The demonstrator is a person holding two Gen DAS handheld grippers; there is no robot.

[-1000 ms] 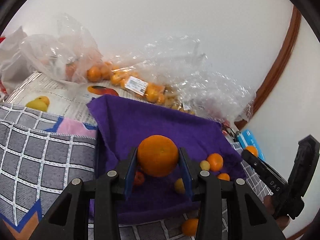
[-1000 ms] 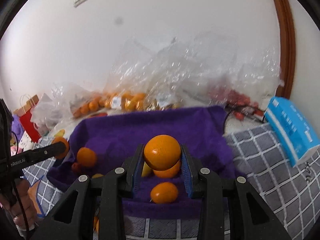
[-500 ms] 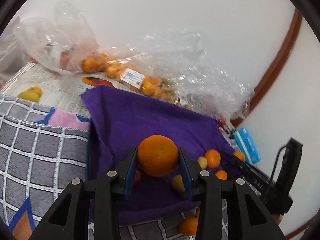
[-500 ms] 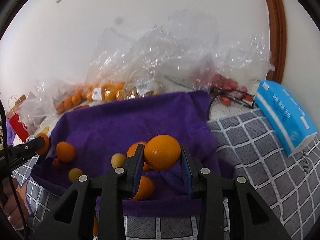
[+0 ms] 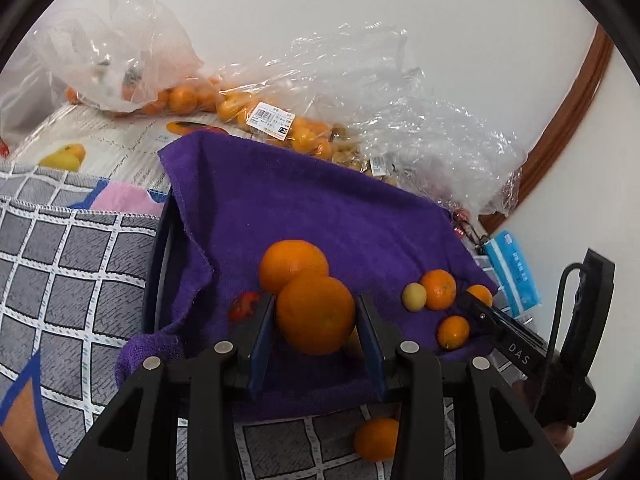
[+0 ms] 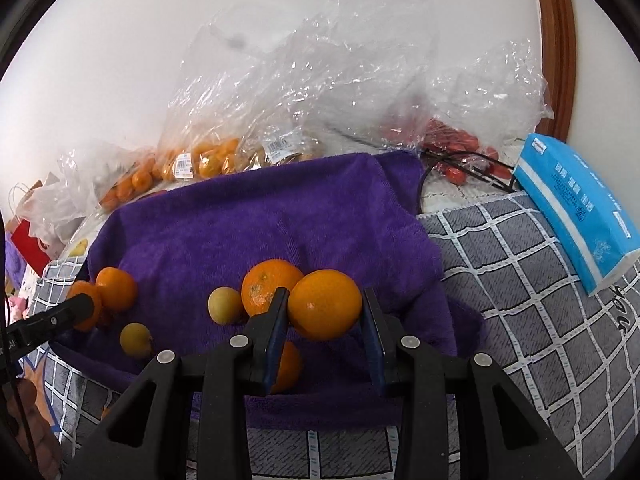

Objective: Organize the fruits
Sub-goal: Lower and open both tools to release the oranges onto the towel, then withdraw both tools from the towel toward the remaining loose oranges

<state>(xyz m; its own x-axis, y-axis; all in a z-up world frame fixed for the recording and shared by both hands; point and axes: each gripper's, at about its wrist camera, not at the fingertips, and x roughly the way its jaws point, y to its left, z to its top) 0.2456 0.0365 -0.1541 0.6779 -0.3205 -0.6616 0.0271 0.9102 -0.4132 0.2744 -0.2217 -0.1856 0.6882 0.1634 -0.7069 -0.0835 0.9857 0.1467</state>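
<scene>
We are holding an orange [image 5: 315, 314] between the jaws of our left gripper [image 5: 316, 328], which are closed against its sides, low in the middle of the left wrist frame. Just behind it, a second orange [image 5: 292, 264] is lying on the purple towel [image 5: 320, 208]. To the right, smaller fruits [image 5: 438, 290] are sitting together on the towel, with our right gripper [image 5: 516, 344] reaching in from the lower right.

In the right wrist frame, we are gripping another orange [image 6: 325, 304] in the right gripper [image 6: 325, 320], its jaws pressing on both sides. A mandarin [image 6: 269, 287] is lying just left of it. Plastic bags [image 6: 320, 92] of fruit are crowding the upper middle, and a blue tissue pack [image 6: 576, 208] is resting at the right on the checked cloth [image 6: 532, 288].
</scene>
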